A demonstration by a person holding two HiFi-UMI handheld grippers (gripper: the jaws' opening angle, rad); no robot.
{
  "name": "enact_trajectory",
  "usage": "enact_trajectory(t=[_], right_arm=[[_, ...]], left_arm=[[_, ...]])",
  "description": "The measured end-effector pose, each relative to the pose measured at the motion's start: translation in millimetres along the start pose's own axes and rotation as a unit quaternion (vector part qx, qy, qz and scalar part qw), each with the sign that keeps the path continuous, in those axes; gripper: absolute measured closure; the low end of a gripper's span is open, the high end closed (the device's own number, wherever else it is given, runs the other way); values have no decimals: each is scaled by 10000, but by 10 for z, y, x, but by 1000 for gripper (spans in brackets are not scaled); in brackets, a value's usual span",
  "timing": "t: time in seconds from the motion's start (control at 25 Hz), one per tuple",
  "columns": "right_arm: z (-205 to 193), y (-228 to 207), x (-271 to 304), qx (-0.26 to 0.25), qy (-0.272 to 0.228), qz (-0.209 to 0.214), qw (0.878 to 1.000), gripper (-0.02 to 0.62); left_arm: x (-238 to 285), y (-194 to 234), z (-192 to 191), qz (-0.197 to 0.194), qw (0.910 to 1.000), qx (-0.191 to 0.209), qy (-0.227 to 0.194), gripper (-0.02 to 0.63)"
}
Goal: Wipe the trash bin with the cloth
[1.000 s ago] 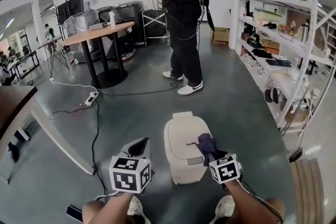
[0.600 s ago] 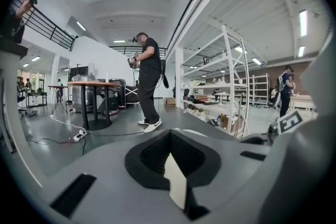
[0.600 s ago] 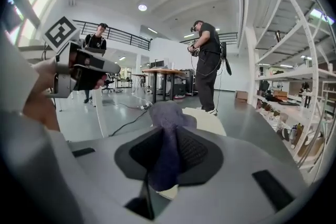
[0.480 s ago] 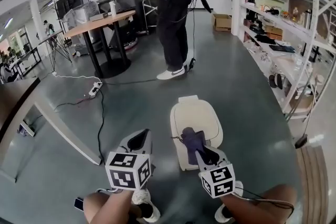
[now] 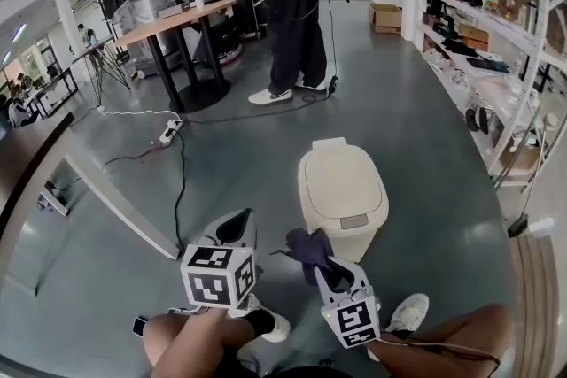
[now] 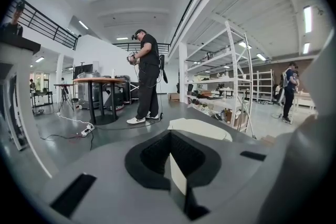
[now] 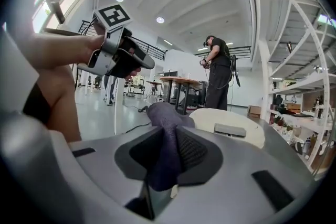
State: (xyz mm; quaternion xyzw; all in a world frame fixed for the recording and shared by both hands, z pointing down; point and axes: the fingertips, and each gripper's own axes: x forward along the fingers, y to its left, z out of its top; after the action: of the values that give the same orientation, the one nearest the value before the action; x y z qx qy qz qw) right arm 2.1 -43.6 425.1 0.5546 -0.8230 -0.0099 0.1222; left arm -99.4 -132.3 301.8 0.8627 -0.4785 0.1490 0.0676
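Head view: beige trash bin (image 5: pixel 341 190) stands on the grey floor (image 5: pixel 416 146), lid shut, just ahead of both grippers. Right gripper (image 5: pixel 324 268) holds a dark purple cloth (image 5: pixel 307 245). The cloth bunches out of the jaws close to the bin's near left side; can't tell if it touches. Left gripper (image 5: pixel 233 230) is held left of the bin, apart from it. A person in black (image 5: pixel 292 4) stands beyond the bin, next to a round table (image 5: pixel 177 13). Shelves (image 5: pixel 483 57) run along the right. A white shoe (image 5: pixel 409 312) shows at the bottom.

Left gripper view: jaws closed together, nothing between them. Bin lid is just past the tips, slightly right.

Right gripper view: jaws clamped on the cloth, which is pinched between the pads and flops forward over the tips. Bin is right behind it. Left gripper is up at the left, in a hand.
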Motion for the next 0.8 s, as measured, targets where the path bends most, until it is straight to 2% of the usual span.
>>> enact_trajectory(t=[0.16,0.32,0.6,0.8], right_arm=[[-117,-78,63,-78,74,-87,9999,515],[-245,-255,24,18,252,-216,9994,515],[-433,-582,-44,126,423,-683,9967,515],[-588,-863,-139,323,604,-1028,9923,515]], left_arm=[[-53,136,186,321,9986,341,-250,609],[-58,183,157,337,9992,17,-223,609],[116,-53,6,70,9998,178,-29,609],[150,-185,-206,-150,9995,-158,217,609]])
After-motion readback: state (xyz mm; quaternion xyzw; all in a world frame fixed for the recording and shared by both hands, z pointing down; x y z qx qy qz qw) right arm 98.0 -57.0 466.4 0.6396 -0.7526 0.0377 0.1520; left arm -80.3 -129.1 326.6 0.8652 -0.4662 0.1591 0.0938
